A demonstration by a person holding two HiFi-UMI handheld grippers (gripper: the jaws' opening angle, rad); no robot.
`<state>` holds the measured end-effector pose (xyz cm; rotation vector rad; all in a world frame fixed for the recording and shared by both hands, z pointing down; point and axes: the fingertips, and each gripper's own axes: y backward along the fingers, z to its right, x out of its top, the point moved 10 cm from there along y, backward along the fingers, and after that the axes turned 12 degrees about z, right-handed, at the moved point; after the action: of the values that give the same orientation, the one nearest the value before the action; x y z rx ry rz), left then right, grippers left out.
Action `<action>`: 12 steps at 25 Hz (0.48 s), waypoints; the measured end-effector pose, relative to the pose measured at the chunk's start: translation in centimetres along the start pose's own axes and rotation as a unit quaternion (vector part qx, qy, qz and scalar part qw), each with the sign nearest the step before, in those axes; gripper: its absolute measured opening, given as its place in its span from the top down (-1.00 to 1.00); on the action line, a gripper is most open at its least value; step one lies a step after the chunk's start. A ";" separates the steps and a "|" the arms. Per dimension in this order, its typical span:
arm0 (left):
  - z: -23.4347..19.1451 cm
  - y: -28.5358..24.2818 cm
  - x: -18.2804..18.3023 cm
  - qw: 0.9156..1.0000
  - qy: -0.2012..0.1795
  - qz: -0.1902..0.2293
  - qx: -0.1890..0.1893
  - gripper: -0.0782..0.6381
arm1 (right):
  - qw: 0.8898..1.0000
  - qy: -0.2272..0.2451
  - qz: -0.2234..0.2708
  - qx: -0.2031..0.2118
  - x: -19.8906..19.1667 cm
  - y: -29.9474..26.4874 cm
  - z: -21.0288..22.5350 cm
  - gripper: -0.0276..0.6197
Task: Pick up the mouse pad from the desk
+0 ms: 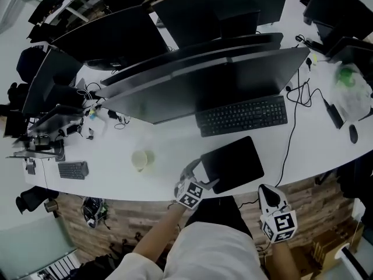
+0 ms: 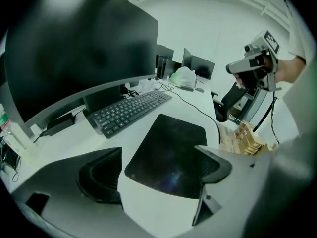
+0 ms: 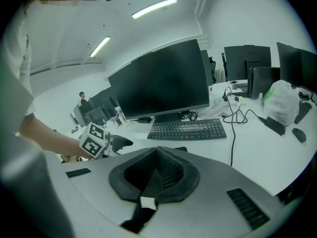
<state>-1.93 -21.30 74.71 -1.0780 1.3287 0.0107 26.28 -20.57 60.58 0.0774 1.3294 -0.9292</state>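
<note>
While the mouse pad (image 1: 233,164) lies flat: task barely begun, nothing lifted.
Pad's place: near the bench (image 1: 116,174) edge, just in front of the keyboard (image 1: 242,115).
Left gripper (image 2: 157,168): jaws wide apart, framing the pad's near-left corner, gripping nothing; contact cannot be told.
Right gripper (image 3: 157,175): jaws pressed together, empty, held off the bench edge.
Left to do: close on that corner, then lift.
Bench: white, smooth, curved; big monitor (image 1: 204,83), black cable (image 1: 288,147).
Room: open office, more monitors, strip lights, wood-look floor (image 1: 134,220).

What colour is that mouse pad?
The mouse pad is plain black, clearest in the left gripper view.
</note>
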 end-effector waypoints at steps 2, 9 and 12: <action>-0.8 -1.3 -0.8 1.000 -0.004 -0.016 -0.006 -0.49 | 1.000 -0.005 -0.002 -0.006 0.0 -0.7 0.1 0.88; -2.1 -4.7 -3.6 0.997 -0.018 -0.069 -0.026 -0.52 | 0.999 -0.023 -0.013 -0.018 -0.6 -2.5 0.3 0.88; -2.4 -5.7 -4.5 0.996 -0.024 -0.086 -0.031 -0.54 | 0.999 -0.029 -0.017 -0.019 -0.8 -3.3 0.1 0.88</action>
<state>-1.92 -23.42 82.08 -1.2346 1.1958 -0.0514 24.36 -22.31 62.71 -0.0008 1.2982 -0.9278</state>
